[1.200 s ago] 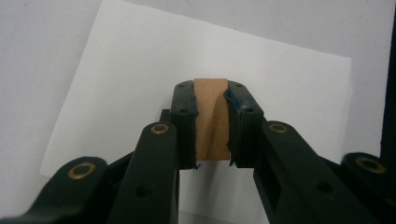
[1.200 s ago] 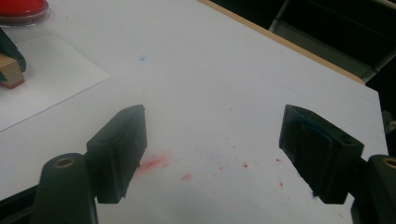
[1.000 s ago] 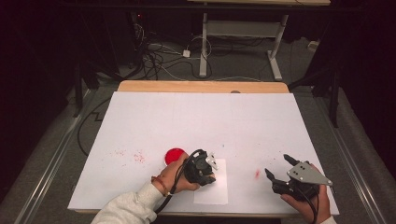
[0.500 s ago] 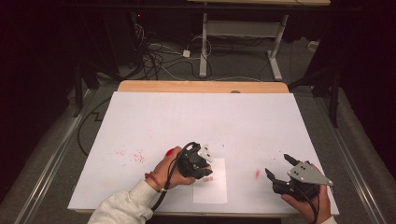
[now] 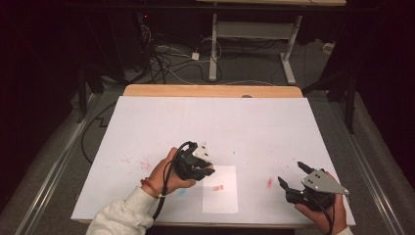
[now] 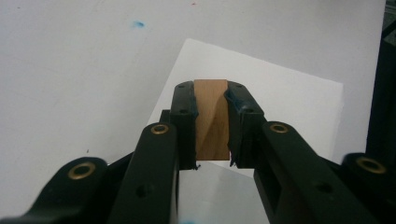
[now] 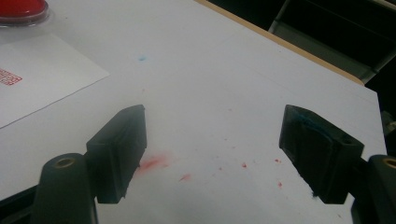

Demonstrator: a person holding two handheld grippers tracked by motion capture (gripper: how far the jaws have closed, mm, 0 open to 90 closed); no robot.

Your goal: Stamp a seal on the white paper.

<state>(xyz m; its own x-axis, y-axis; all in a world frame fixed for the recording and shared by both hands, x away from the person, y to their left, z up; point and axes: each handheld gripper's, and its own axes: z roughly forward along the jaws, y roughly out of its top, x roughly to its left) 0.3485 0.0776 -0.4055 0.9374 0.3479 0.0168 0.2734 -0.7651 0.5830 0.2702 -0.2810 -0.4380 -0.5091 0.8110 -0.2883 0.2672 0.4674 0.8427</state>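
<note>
The small wooden stamp block (image 6: 211, 119) sits clamped between the jaws of the left gripper (image 6: 211, 122) — the pads press on both of its sides, and its pale-brown grain shows between them in the left gripper view. In the high view the left gripper (image 5: 195, 164) hangs just off the upper-left corner of the white rectangular sheet of paper (image 5: 220, 199), at about 10 o'clock from the sheet's middle. On that sheet lies a small red square stamp print (image 5: 218, 187), apart from the gripper; in the right gripper view the print (image 7: 9, 77) shows at the paper's left edge. The sheet rests on the big white table cover (image 5: 205, 122), which carries red smudges (image 5: 269, 182) and a few blue dots.

At 3 o'clock from the paper, well apart, the right gripper (image 5: 292, 176) is held near the table's front edge — its jaws stand wide with nothing between them. A round red ink pad (image 7: 21, 10) lies at 11 o'clock in the right gripper view.
</note>
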